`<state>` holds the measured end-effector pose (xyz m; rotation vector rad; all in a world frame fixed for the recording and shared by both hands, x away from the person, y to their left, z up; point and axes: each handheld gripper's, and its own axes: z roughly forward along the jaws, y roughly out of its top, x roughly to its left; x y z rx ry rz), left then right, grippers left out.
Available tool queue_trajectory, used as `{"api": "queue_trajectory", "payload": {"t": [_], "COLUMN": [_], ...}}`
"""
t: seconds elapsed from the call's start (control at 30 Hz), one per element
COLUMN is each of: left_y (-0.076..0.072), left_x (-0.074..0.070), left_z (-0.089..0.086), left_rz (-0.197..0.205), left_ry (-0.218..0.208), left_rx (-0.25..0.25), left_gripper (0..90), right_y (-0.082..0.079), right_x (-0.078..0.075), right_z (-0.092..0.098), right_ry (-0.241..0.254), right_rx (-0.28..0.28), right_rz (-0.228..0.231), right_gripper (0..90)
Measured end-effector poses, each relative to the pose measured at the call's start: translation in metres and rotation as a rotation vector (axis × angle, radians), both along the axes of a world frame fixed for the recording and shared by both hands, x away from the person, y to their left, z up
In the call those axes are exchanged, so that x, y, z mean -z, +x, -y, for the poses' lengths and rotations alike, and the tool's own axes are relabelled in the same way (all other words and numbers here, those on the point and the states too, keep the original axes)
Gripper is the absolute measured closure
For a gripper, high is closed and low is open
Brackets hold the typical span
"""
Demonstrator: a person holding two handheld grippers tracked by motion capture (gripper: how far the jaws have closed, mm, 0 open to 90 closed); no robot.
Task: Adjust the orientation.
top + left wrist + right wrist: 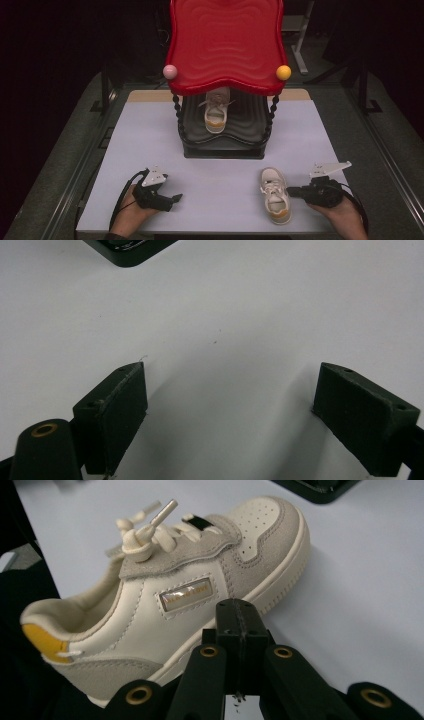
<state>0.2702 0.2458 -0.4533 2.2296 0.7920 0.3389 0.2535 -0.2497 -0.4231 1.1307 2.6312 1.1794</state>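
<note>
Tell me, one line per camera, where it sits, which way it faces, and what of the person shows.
High view: above the person's side, facing forward and down on the table, rack, both hands, left gripper, right gripper.
Left gripper view: rides the left gripper, facing bare table past open jaws.
Right gripper view: rides the right gripper, jaws shut, facing the near shoe's side.
Shared: near shoe in the high and right gripper views.

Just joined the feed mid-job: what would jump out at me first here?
The tall rack with a wavy red top at the table's far edge, one white shoe on its black lower shelf. The matching shoe lies on the table at near right, with the right gripper, jaws shut, at its side. The left gripper sits open at near left.
</note>
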Motion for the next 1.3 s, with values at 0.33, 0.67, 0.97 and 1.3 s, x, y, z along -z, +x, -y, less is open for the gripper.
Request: {"api": "queue_trajectory", "payload": {"t": [0.33, 0.67, 0.97, 1.3], "left_y": [0.0, 0.0, 0.0, 0.0], "left_x": [0.0, 0.0, 0.0, 0.0], "left_z": [0.0, 0.0, 0.0, 0.0], "left_rz": [0.001, 0.0, -0.002, -0.002], "left_ry": [0.004, 0.004, 0.003, 0.002], "left_rx": [0.002, 0.002, 0.002, 0.002], "left_gripper": [13.0, 13.0, 13.0, 13.0], "right_y": [-0.009, -0.037, -0.03, -0.021], "right_x": [0.005, 0.011, 0.01, 0.008], "right_z": [0.01, 0.013, -0.001, -0.028], "right_ry": [-0.031, -0.025, -0.039, -0.061], "right_rx": [0.013, -0.023, -0.059, -0.133], "right_rz": [-0.043, -0.056, -0.046, -0.03], "right_gripper": [89.5, 89.5, 89.6, 89.6]}}
